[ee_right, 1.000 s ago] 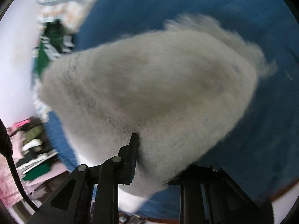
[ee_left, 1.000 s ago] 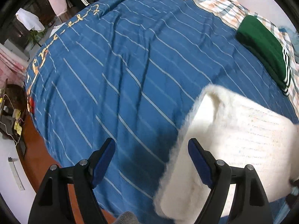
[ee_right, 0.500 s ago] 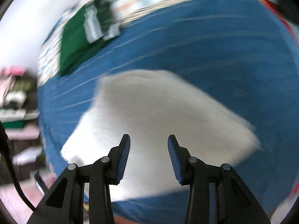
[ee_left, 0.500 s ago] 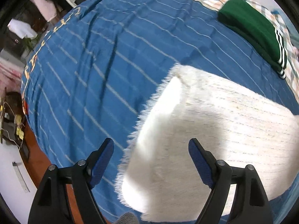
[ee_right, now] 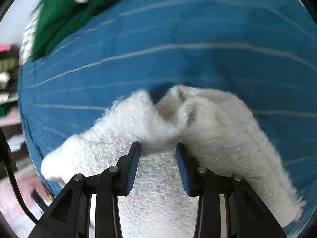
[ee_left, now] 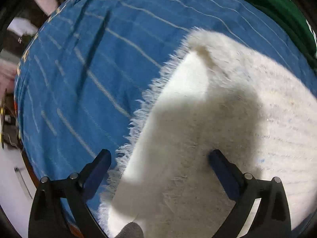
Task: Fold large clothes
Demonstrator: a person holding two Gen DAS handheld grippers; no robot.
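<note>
White fluffy garment [ee_left: 227, 130] lies on the bed's blue striped cover [ee_left: 89, 69].

Left tool [ee_left: 159, 164] has just spread wide, empty, above the garment's 9 o'clock edge. Right tool [ee_right: 158, 154] stands part-spread, a fold bunched between its fingers; grip unclear. Green garment [ee_right: 59, 17] at 11 o'clock.

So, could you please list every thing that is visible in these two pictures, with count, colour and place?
fluffy garment: one, cream-white, folded on the bed, a bunched fold between the right gripper's fingers.
bedspread: one, blue with thin pale stripes, under the garment.
folded garment: one, green with white stripes, at the bed's far edge.
clutter: several blurred items, beyond the bed's edge.
left gripper: one, black with blue pads, wide open over the fluffy garment's edge.
right gripper: one, black with blue pads, on the bunched fold.
</note>
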